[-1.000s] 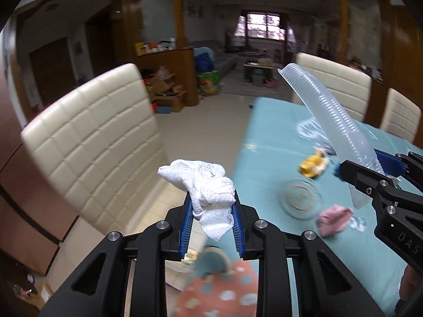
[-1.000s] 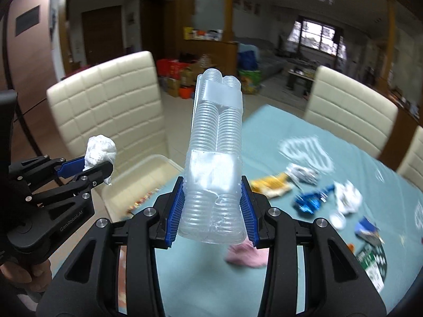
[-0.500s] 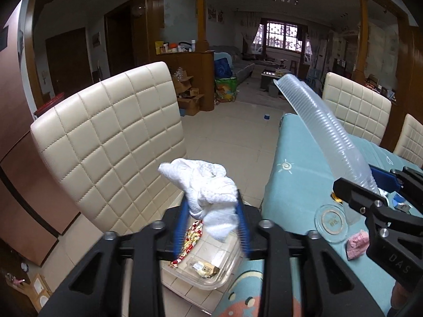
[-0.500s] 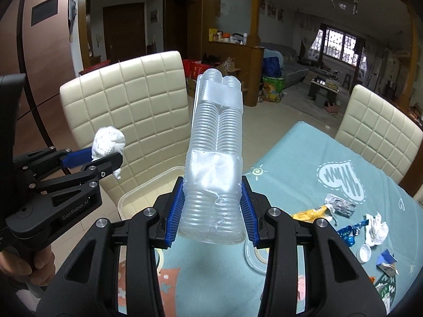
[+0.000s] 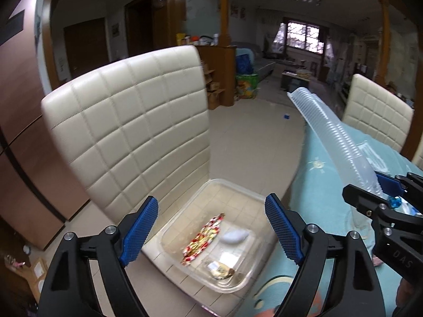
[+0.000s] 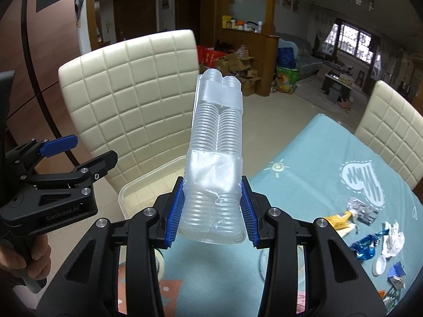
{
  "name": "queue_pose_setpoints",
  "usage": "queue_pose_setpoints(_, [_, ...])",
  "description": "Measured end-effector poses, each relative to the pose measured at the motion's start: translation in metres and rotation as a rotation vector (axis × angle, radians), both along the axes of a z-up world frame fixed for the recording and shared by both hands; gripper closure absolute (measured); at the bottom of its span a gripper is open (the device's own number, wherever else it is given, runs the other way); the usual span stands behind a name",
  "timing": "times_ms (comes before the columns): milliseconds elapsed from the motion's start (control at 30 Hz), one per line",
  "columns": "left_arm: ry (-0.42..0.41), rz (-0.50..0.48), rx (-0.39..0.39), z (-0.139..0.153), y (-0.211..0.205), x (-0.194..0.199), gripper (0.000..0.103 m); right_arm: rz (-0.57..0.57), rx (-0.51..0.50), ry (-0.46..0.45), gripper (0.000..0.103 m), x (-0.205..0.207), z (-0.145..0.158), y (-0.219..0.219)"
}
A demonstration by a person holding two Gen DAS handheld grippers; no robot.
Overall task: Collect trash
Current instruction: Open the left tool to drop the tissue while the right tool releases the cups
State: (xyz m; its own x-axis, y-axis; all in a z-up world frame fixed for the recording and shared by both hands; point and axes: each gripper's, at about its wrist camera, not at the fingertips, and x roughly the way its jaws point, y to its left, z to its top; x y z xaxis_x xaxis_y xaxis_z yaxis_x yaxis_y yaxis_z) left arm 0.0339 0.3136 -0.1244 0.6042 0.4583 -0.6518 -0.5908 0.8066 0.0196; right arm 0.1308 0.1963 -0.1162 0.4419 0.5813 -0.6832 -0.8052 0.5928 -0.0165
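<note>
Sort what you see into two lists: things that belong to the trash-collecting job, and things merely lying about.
Job:
clear bin
white wad
patterned wrapper
ribbed plastic pack in right tongs
left tongs, opening, empty
blue wrapper

Lying about:
cream chair
cardboard boxes

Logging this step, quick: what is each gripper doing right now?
Left gripper: jaws opening, nothing between them.
Right gripper: shut on the ribbed plastic tray.
</note>
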Motion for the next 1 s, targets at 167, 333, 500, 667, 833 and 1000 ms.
queue_pose_setpoints(167, [0.006,0.022,0.006,-0.004,0.005,-0.010,0.022,0.033,-0.002,0.006,0.060,-0.003,-0.004,0.013])
queue_pose_setpoints(333, [0.017,0.057,0.001,-0.007,0.009,-0.018,0.022,0.069,0.003,-0.005,0.058,-0.005,-0.003,0.023])
queue_pose_setpoints(500, [0.018,0.080,-0.005,-0.008,0.013,-0.026,0.022,0.089,0.018,-0.023,0.053,-0.006,-0.001,0.025])
queue_pose_setpoints(667, [0.018,0.094,-0.012,-0.008,0.013,-0.031,0.022,0.089,0.044,-0.041,0.041,-0.008,0.002,0.023])
queue_pose_setpoints(833, [0.014,0.088,-0.022,-0.002,0.007,-0.029,0.022,0.063,0.040,-0.038,0.041,-0.009,0.003,0.013])
queue_pose_setpoints(1000, [0.006,0.048,-0.010,0.004,-0.007,-0.025,0.022,0.003,0.042,-0.014,0.041,-0.005,0.006,-0.010])
